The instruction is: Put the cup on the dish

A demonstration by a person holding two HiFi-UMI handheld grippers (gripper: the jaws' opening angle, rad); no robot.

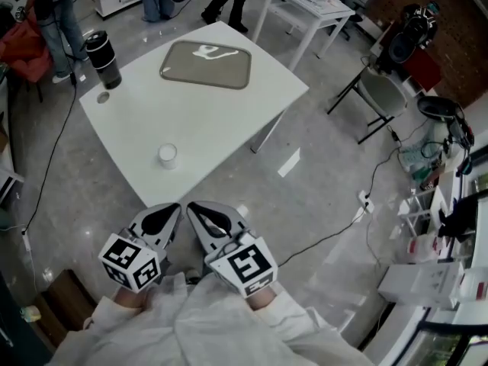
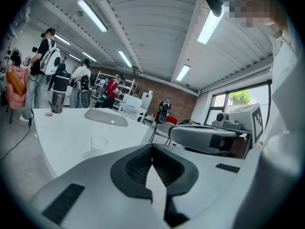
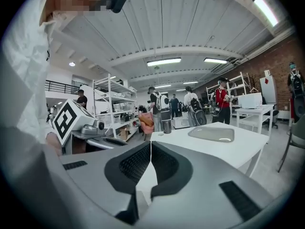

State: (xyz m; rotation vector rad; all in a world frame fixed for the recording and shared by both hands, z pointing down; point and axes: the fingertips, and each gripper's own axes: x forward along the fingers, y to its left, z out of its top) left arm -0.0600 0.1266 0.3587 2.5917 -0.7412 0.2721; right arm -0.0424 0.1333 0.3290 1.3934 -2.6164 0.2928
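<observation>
1. Table: white and square, set corner-on in the head view, on a grey floor.
2. Dish: flat grey-brown tray with rounded corners, on the far part of the table. A white item lies in it toward the far edge; I cannot tell what it is. In the right gripper view the dish shows as a shallow basin on the table top.
3. Left gripper: held low in front of the person, off the table's near corner, just beside the other gripper. In its own view the left gripper has its jaws closed tip to tip, with nothing between them.
4. Right gripper: alongside the left one and pointing toward the table. In its own view the right gripper also has its jaws pressed together and empty.
5. Flask: dark, tall and upright with its lid on, at the table's far left corner. Its contents are not visible.
6. Cup: small, pale and upright, near the table's near edge and closest to the grippers. It is well apart from the dish, and neither gripper touches it. The left gripper view shows the cup as translucent; whether anything is in it cannot be told.
7. Disc: small and round, lying flat just beside the flask.
</observation>
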